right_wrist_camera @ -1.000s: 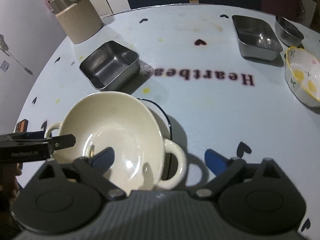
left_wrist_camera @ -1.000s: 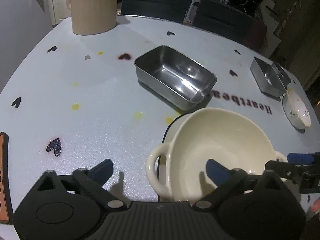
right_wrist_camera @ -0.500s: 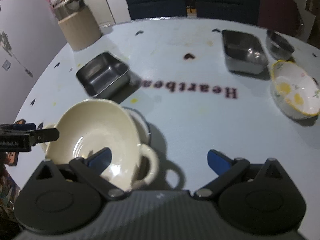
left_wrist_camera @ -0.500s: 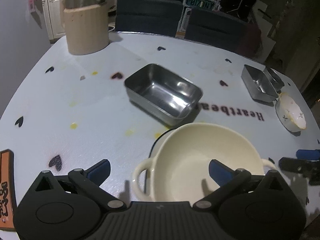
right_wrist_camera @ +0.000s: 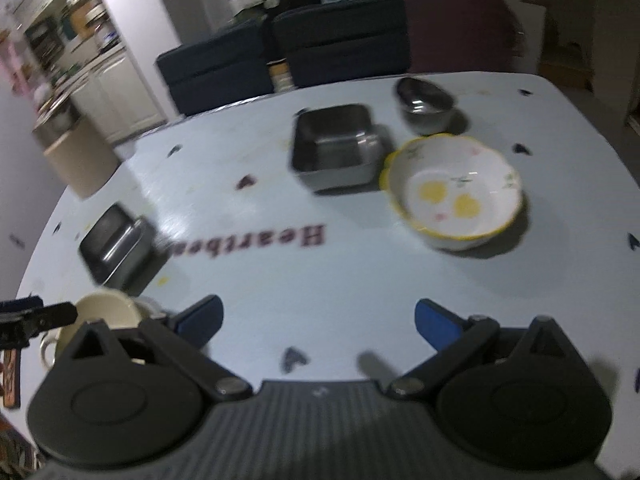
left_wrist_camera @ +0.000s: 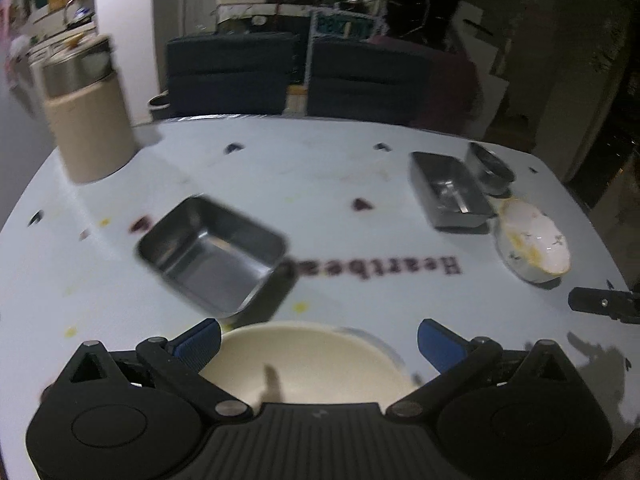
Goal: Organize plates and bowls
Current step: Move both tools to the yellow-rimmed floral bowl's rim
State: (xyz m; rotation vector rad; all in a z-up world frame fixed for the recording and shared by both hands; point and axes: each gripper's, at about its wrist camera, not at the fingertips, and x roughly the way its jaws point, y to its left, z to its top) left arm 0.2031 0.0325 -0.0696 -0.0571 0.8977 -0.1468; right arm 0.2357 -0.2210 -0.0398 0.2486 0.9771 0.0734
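Observation:
A cream two-handled bowl (left_wrist_camera: 312,360) sits on a plate on the white table, just under my open, empty left gripper (left_wrist_camera: 318,342); it also shows at the lower left of the right wrist view (right_wrist_camera: 106,312). A steel rectangular tray (left_wrist_camera: 212,252) lies beyond it. A second steel tray (right_wrist_camera: 334,148), a round steel bowl (right_wrist_camera: 426,106) and a floral yellow-rimmed bowl (right_wrist_camera: 454,190) stand at the right. My right gripper (right_wrist_camera: 318,318) is open and empty above bare table, well short of the floral bowl.
A beige canister (left_wrist_camera: 88,116) with a steel lid stands at the table's far left corner. Dark chairs (left_wrist_camera: 228,72) line the far edge. An orange-edged object (right_wrist_camera: 10,376) lies at the near left edge. The table (left_wrist_camera: 320,184) carries heart marks and "Heartbeat" lettering.
Both grippers have pulled back and lifted away from the cream bowl. The right gripper has swung right, toward the floral bowl. The bowl stays on its plate.

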